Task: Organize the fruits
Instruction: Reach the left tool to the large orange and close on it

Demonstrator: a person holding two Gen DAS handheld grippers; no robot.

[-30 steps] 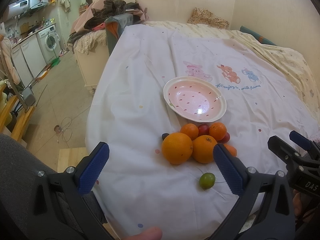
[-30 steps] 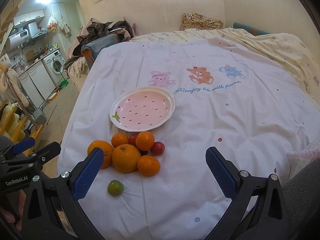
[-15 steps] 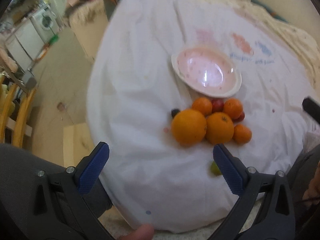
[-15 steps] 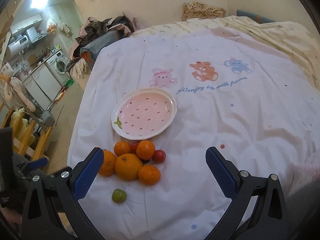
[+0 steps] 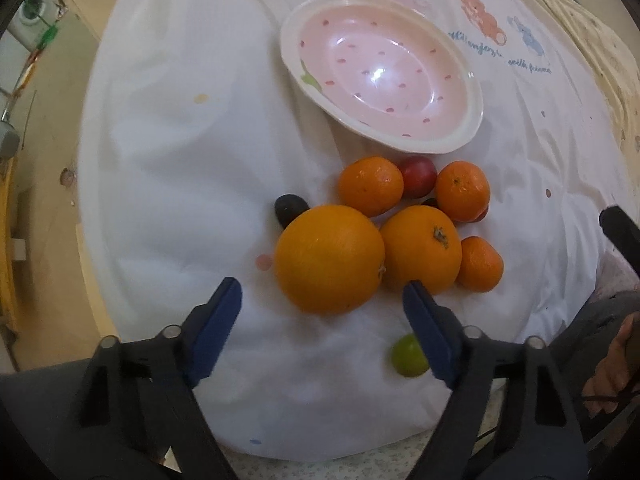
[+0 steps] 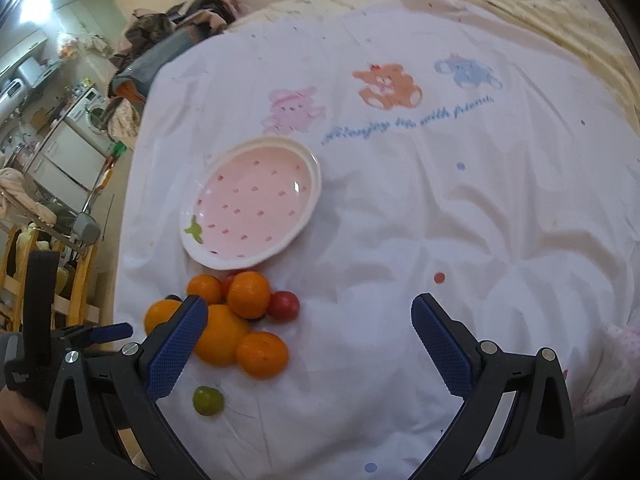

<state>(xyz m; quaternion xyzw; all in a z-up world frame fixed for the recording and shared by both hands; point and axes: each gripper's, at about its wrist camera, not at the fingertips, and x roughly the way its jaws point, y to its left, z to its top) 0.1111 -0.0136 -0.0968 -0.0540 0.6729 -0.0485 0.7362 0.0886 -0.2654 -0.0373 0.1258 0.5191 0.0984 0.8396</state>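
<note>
A pile of fruit lies on the white sheet below the pink strawberry plate (image 5: 464,136) (image 6: 308,216), which holds nothing. The largest orange (image 5: 329,259) is nearest my left gripper (image 5: 322,300), whose jaws are closing just short of it, pads not touching. Beside it sit a second orange (image 5: 420,248) (image 6: 222,340), several tangerines (image 5: 370,186) (image 6: 262,354), red fruits (image 5: 418,176) (image 6: 283,306), a dark fruit (image 5: 290,208) and a small green fruit (image 5: 406,356) (image 6: 207,400). My right gripper (image 6: 310,342) hangs open over bare sheet, right of the pile.
The fruit lies near the bed's front left corner; the sheet edge (image 5: 92,184) drops to the floor on the left. Clothes are heaped (image 6: 172,40) at the far left, a kitchen area beyond. A hand (image 5: 612,364) holds the other gripper at lower right.
My left gripper has dropped and tipped down toward the large orange, and its jaws have narrowed. The right gripper has shifted and tilted downward; the pile now sits by its left finger.
</note>
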